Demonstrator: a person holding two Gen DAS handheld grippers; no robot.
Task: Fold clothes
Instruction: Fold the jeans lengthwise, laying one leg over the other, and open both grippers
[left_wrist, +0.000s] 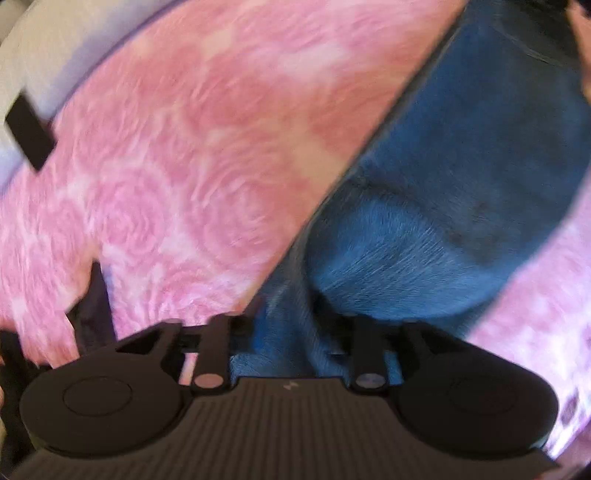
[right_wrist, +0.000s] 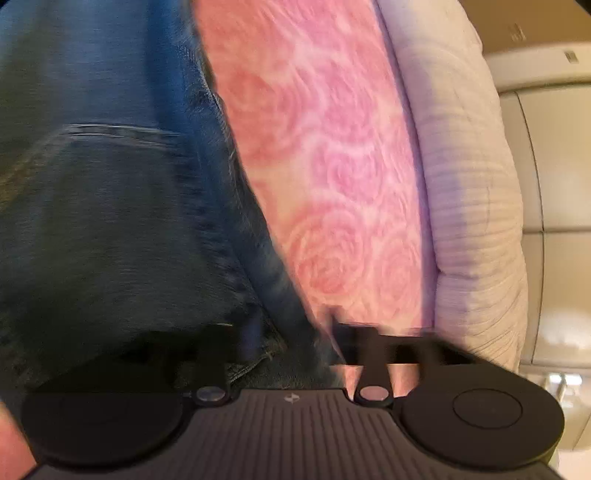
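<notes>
Jeans (left_wrist: 443, 166) are the thing getting folded, a blue denim pair spread on a pink rose-print blanket (left_wrist: 184, 166) on what looks like a bed. Everything's motion-blurred, so take the fine detail with a grain of salt.

Starting from the jeans: both grippers sit low and right up against the denim. In the left wrist view the left gripper (left_wrist: 291, 332) has blue cloth bunched up between its fingers, and the jaws look spread with fabric in the gap, but I honestly can't tell if they're pinching it or just nosing in. Same deal for the right gripper (right_wrist: 295, 343): a hem-like edge of the jeans sits right at its fingers, and the blur hides whether the jaws are pressed on it. My guess is each one's working an edge so the cloth can be lifted and laid over itself.

Out past the jeans the blanket gives a soft flat base, which is probably why the folding happens there. Beyond the blanket's far edge there's a pale quilted comforter (right_wrist: 472, 184), well clear of the denim.
</notes>
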